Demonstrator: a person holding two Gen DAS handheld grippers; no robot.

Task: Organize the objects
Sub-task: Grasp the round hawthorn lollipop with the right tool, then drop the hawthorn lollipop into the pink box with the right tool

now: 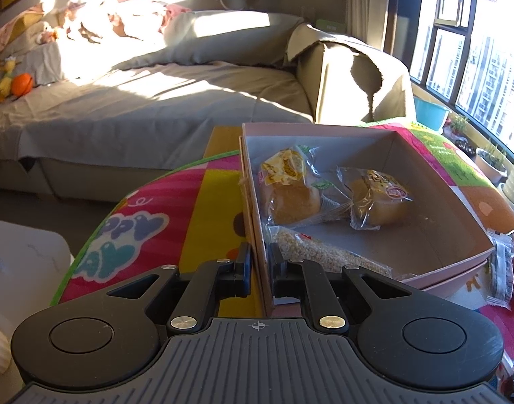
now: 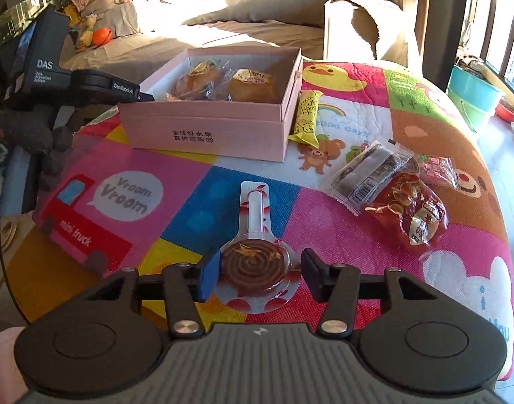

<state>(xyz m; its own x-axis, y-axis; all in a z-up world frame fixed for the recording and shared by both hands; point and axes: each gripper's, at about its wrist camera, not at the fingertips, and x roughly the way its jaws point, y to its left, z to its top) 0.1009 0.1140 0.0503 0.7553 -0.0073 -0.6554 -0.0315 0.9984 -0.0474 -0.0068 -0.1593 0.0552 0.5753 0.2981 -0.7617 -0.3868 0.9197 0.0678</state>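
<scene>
A pink cardboard box (image 2: 206, 124) stands on the colourful play mat (image 2: 129, 198). In the left wrist view my left gripper (image 1: 259, 262) is shut on the box's near wall (image 1: 261, 235). Inside lie two wrapped buns (image 1: 290, 192) (image 1: 378, 202) and a grainy snack bar (image 1: 317, 252). My right gripper (image 2: 257, 269) is open around the round head of a wrapped swirl lollipop (image 2: 253, 262) that lies on the mat, stick pointing away. The left gripper body (image 2: 98, 84) shows at the box's left end.
A yellow snack bar (image 2: 307, 118) lies against the box's right side. A grey packet (image 2: 368, 175), a red packet (image 2: 415, 212) and a small red sweet (image 2: 438, 168) lie to the right. A sofa (image 1: 156, 101) stands behind the table.
</scene>
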